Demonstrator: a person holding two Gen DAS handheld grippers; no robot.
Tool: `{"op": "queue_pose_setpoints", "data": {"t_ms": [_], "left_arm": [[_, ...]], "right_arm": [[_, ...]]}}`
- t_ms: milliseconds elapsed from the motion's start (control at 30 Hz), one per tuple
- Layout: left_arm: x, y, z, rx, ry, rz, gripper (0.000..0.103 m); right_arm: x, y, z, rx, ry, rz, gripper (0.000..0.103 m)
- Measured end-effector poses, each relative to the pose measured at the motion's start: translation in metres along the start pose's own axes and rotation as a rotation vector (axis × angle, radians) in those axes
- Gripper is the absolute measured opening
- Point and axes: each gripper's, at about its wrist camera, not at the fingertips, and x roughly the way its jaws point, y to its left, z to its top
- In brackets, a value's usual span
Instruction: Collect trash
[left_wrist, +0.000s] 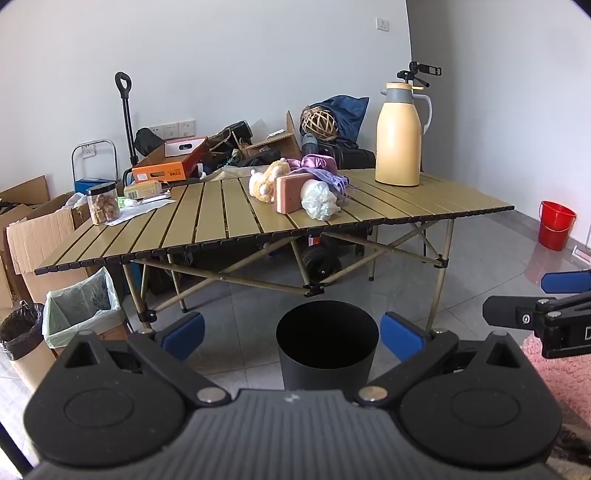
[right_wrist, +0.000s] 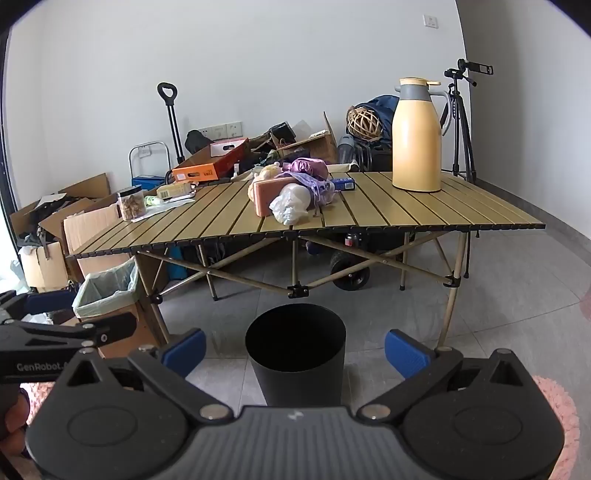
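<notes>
A black round trash bin (left_wrist: 327, 345) stands on the floor in front of a slatted folding table (left_wrist: 229, 221); it also shows in the right wrist view (right_wrist: 295, 350). On the table lie a crumpled white plastic bag (left_wrist: 319, 199) (right_wrist: 290, 203), a pink sponge block (left_wrist: 291, 192) (right_wrist: 271, 195), a plush toy (left_wrist: 267, 179) and purple cloth (left_wrist: 317, 166). My left gripper (left_wrist: 291, 332) is open and empty, above the bin's near side. My right gripper (right_wrist: 295, 349) is open and empty, likewise over the bin. Each gripper shows at the edge of the other's view.
A yellow thermos jug (left_wrist: 400, 136), a snack jar (left_wrist: 103, 203) and papers (left_wrist: 140, 208) are on the table. A lined cardboard bin (left_wrist: 81, 306) and boxes stand at left. A red bucket (left_wrist: 556, 225), a tripod (right_wrist: 461, 122) and a pink rug (left_wrist: 561, 373) are at right.
</notes>
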Motion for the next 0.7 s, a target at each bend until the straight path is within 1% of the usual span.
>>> {"op": "queue_pose_setpoints", "data": {"t_ms": [233, 700], "left_arm": [[0.0011, -0.0012, 0.0025, -0.002, 0.017, -0.001, 0.103], [0.0026, -0.0008, 0.0020, 0.004, 0.017, 0.001, 0.103]], "right_arm": [[-0.0003, -0.0002, 0.0005, 0.006, -0.001, 0.006, 0.103], [-0.0005, 0.0013, 0.0007, 0.005, -0.003, 0.006, 0.103]]}}
